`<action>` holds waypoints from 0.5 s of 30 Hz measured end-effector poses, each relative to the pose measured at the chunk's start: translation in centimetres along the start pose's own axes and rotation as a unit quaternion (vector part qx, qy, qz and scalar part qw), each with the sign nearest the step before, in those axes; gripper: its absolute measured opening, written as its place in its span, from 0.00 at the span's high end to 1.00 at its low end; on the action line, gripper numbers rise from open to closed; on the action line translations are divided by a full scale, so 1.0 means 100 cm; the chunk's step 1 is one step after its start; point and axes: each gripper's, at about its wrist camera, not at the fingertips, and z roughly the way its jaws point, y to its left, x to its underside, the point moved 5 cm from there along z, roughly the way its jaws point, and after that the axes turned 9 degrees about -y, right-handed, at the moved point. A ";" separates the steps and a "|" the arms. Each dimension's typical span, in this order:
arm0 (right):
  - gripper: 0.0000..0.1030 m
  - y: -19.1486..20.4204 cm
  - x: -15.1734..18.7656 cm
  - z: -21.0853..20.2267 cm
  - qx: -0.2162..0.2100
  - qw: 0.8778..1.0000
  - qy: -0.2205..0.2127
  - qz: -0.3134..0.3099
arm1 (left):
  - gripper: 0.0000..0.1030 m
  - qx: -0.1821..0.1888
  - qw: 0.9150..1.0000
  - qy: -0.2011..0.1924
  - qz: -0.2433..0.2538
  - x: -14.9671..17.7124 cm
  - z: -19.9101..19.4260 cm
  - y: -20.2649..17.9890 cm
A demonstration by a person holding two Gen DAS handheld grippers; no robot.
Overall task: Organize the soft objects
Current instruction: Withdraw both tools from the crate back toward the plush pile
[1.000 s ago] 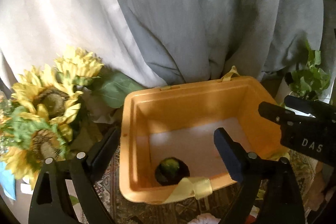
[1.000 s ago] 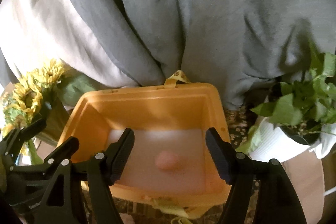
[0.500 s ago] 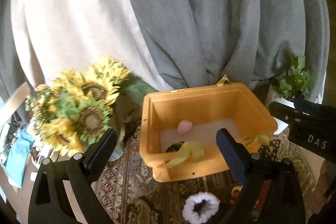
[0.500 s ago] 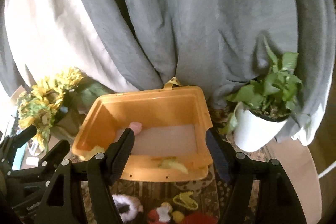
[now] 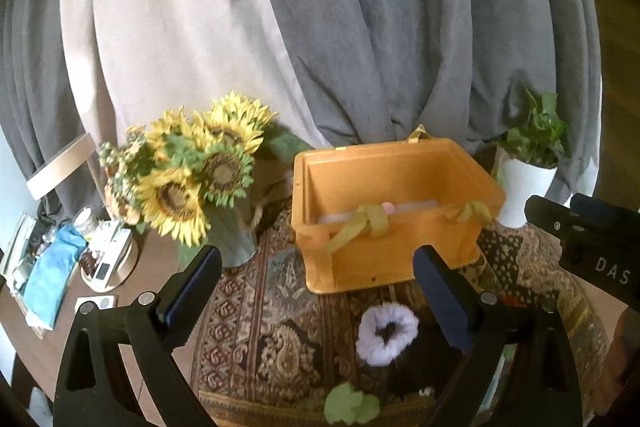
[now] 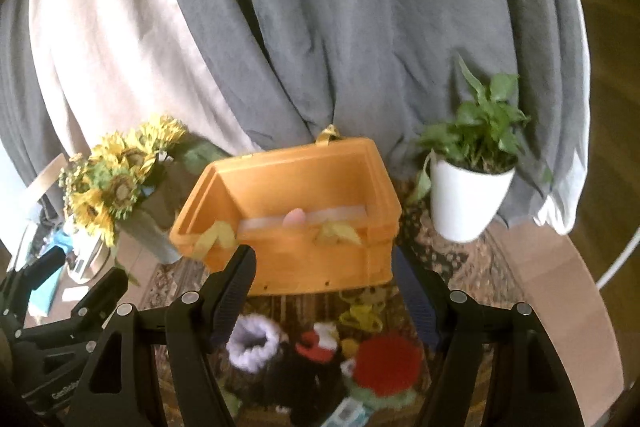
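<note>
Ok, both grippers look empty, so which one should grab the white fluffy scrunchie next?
Probably the left gripper: open and empty, it frames the white scrunchie just ahead. In the right gripper's view the scrunchie sits by its left finger.

Overall brightness: both views are moderately lit, with soft daylight diffused through the pale curtain (image 5: 160, 39).
Brightest area: mild glare is seen on the pale curtain and on the white pot (image 6: 466, 201).
Shadows: deep folds are shaded in the grey curtain (image 5: 400, 27); the soft things near the tabletop's (image 5: 52, 343) near edge are left dim.
Silhouettes: the left hand-held gripper (image 5: 318, 293) and right hand-held gripper (image 6: 324, 297) are rendered almost black.
Blur: the sunflowers (image 5: 188, 171) and the orange box (image 6: 296, 215) are slightly smeared.
Distortion: strong fisheye bending and dark vignetted corners are shown.
</note>
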 end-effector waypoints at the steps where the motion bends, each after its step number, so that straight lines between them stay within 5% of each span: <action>1: 0.31 0.000 0.004 -0.004 0.002 1.000 0.001 0.002 | 0.05 0.000 1.000 0.001 0.000 0.005 -0.004 0.001; 15: 0.31 0.002 0.073 -0.030 0.040 0.999 0.034 0.009 | 0.05 0.016 0.999 0.005 0.029 0.067 -0.026 0.004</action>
